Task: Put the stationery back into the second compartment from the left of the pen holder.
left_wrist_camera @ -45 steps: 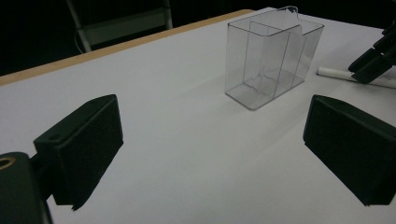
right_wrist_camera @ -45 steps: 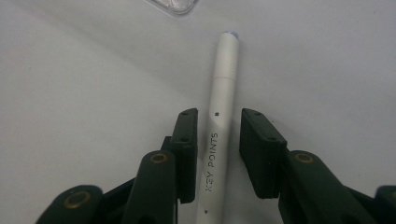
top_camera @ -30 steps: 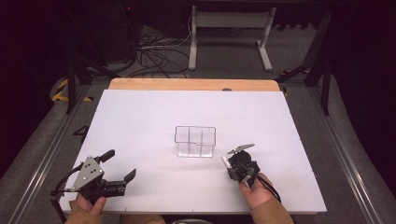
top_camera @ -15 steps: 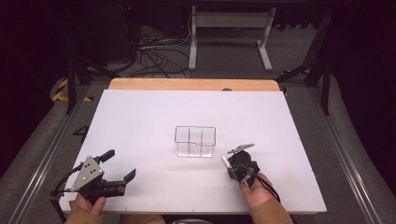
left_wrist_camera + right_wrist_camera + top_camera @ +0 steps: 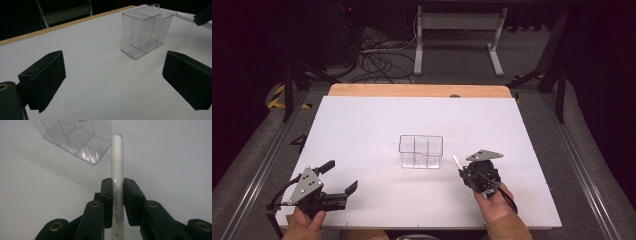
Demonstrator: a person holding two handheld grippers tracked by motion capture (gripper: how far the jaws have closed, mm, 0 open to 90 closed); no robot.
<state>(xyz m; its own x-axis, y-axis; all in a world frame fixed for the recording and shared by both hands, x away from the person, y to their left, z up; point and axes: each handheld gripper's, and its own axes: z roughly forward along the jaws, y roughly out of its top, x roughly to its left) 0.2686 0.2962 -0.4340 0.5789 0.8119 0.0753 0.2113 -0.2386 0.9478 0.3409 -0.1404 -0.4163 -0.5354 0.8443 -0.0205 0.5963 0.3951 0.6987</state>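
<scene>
High view shows our right gripper clamping a white pen beside the clear box, left gripper spread wide.

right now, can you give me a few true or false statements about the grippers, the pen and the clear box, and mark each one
1. The right gripper is shut on the white pen. True.
2. The left gripper has its jaws closed. False: they stand wide apart with nothing between them.
3. The clear box already holds the pen. False: its compartments are empty, and the pen is outside, beside the box.
4. The pen bears the words KEY POINTS. True.
5. The clear box lies tipped on its side. False: it stands upright on the white table.
</scene>
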